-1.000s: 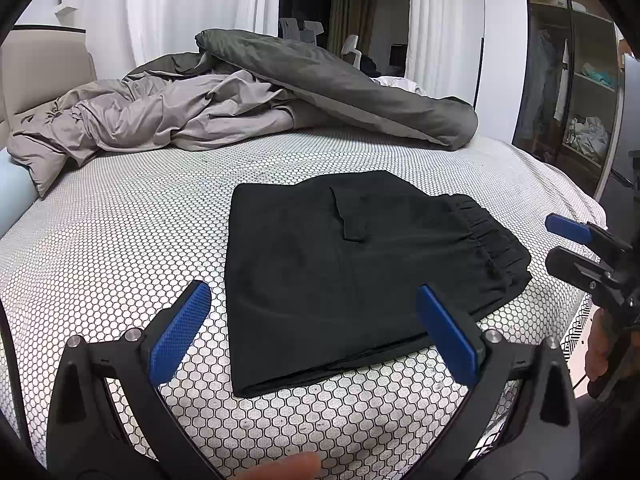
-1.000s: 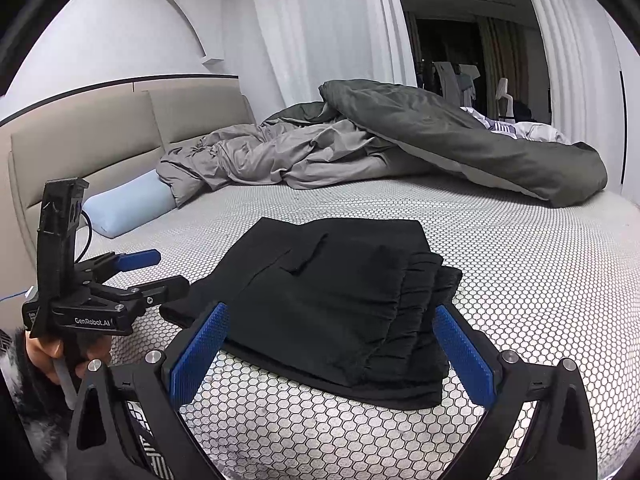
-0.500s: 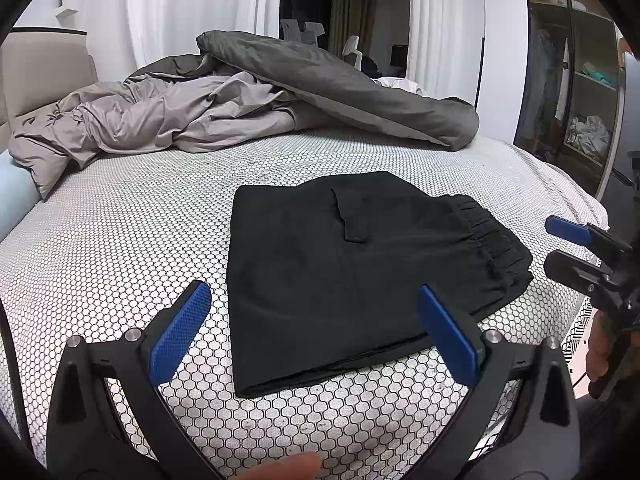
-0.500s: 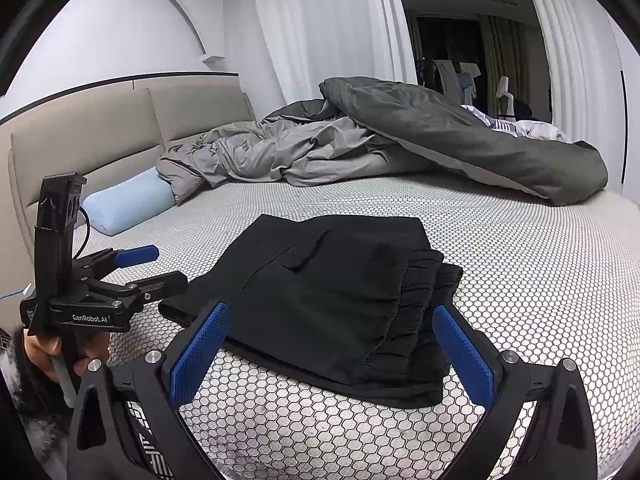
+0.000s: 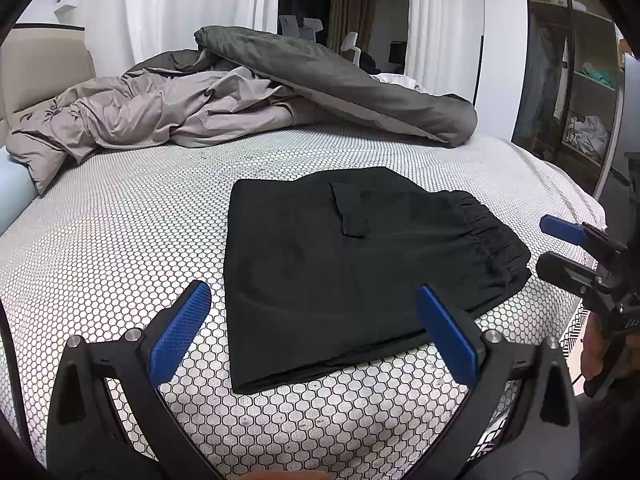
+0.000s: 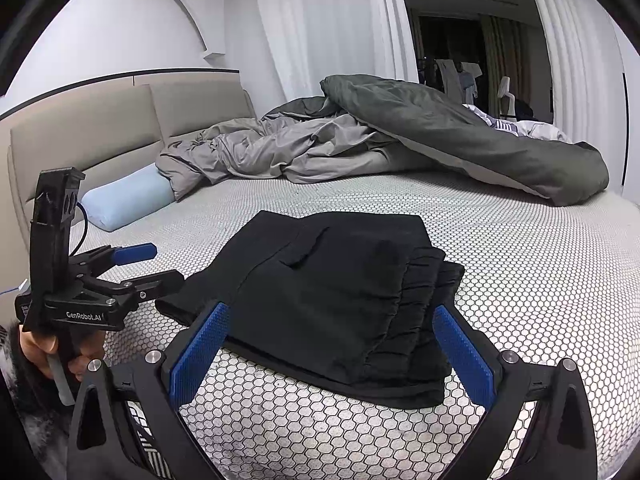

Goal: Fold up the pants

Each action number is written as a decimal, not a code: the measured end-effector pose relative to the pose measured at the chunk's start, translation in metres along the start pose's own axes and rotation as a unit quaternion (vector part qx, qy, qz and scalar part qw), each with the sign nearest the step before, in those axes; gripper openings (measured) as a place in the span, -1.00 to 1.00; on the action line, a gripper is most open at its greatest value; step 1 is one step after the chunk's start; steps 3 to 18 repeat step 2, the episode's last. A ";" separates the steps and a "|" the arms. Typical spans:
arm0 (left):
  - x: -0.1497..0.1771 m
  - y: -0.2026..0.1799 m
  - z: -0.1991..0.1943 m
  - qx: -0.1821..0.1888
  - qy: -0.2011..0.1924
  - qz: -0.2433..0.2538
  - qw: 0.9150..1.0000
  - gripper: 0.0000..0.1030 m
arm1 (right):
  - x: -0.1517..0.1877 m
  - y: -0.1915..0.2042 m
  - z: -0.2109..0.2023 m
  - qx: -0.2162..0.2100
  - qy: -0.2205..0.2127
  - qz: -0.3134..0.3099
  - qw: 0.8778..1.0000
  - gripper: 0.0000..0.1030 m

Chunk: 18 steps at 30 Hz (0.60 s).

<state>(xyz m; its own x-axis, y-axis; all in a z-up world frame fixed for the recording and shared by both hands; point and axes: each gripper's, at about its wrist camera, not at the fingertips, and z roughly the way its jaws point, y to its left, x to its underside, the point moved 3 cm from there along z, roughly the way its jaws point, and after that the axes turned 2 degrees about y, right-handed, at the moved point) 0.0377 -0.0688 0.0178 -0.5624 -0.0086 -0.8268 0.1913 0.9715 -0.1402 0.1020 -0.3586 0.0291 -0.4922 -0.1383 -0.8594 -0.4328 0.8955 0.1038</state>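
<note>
Black pants (image 5: pixel 360 256) lie folded into a flat rectangle on the bed, elastic waistband to the right; they also show in the right wrist view (image 6: pixel 340 300). My left gripper (image 5: pixel 316 336) is open and empty, held just in front of the pants' near edge. My right gripper (image 6: pixel 328 348) is open and empty, close to the waistband end. The right gripper shows at the right edge of the left wrist view (image 5: pixel 560 246). The left gripper shows at the left of the right wrist view (image 6: pixel 156 266).
The bed has a white honeycomb-patterned cover (image 5: pixel 120 248). A crumpled grey duvet (image 5: pixel 240 96) lies across the far side. A light blue pillow (image 6: pixel 124 200) rests by the beige headboard (image 6: pixel 100 128). A wardrobe (image 5: pixel 568 80) stands at the right.
Both grippers have stayed open; the views shifted only slightly. The pants have not moved.
</note>
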 end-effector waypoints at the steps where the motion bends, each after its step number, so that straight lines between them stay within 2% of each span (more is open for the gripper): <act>1: 0.000 0.000 0.000 0.000 0.001 -0.001 1.000 0.98 | 0.000 0.000 0.001 0.000 0.001 0.000 1.000 1.00; 18: 0.000 0.001 0.000 0.000 0.001 -0.002 1.000 0.98 | 0.001 0.000 0.002 0.000 0.002 0.001 1.000 1.00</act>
